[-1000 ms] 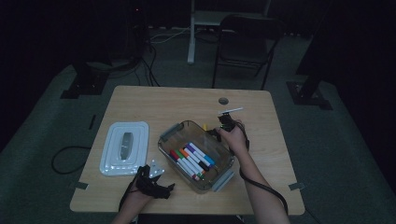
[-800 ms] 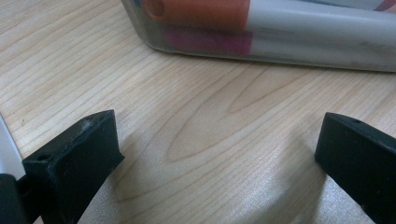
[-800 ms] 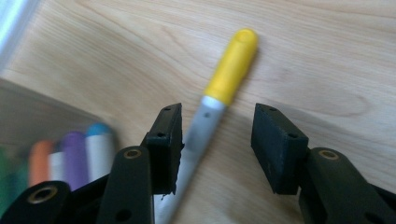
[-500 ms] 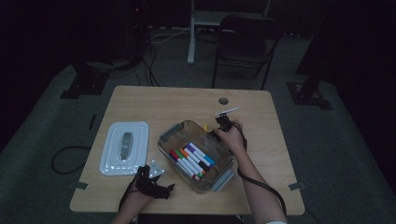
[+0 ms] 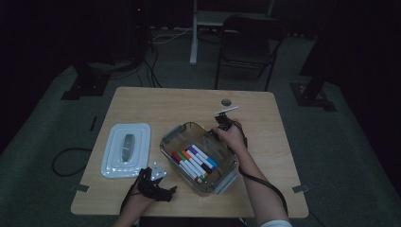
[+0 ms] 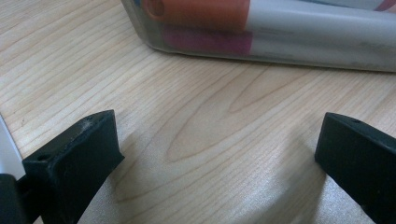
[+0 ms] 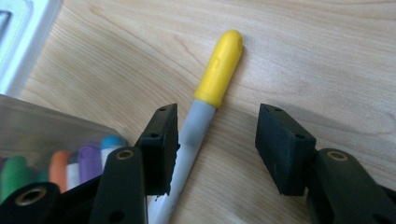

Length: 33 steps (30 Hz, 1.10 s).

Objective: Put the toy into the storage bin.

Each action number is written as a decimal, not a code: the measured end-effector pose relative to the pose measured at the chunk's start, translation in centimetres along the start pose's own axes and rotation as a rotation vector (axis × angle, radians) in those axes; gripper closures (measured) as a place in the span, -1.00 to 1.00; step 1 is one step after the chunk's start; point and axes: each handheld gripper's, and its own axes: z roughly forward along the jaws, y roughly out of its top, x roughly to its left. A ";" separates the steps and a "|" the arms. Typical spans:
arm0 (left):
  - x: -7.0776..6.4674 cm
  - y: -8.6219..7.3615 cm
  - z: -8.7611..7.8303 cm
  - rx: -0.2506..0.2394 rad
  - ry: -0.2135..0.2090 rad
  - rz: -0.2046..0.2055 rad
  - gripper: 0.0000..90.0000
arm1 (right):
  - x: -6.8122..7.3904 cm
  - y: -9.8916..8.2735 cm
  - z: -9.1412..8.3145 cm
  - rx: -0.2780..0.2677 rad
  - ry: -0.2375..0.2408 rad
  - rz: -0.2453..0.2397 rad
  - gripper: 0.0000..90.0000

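A clear plastic container point(image 5: 172, 135) sits mid-table and holds several coloured markers point(image 5: 194, 161). Just beyond its far right corner, my right gripper point(image 5: 220, 125) points down at the table. A yellow-capped marker point(image 7: 219, 70) lies on the wood between the jaws of the right gripper point(image 7: 219, 123), close against the left one and apart from the right one. These jaws have just been opening and do not press on it. My left gripper point(image 5: 163, 189) rests near the front edge. The left gripper point(image 6: 219, 140) is open wide over bare wood and faces the container wall point(image 6: 280, 51).
A white lid point(image 5: 125, 149) lies left of the container. A small dark round spot point(image 5: 226, 102) marks the far side of the table. A folding chair point(image 5: 246, 38) and cables stand on the floor beyond the table.
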 end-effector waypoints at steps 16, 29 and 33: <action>0.0 0.0 0.0 0.000 0.000 0.000 -0.99 | 0.3 0.4 0.5 0.039 -0.117 -0.077 0.23; 0.0 0.0 0.0 0.000 0.000 0.000 -0.99 | -1.8 -2.2 -2.2 0.025 -0.214 -0.046 0.49; 0.0 0.0 0.0 0.000 0.000 0.000 -0.99 | -2.5 -3.0 -3.1 0.028 -0.237 -0.032 0.67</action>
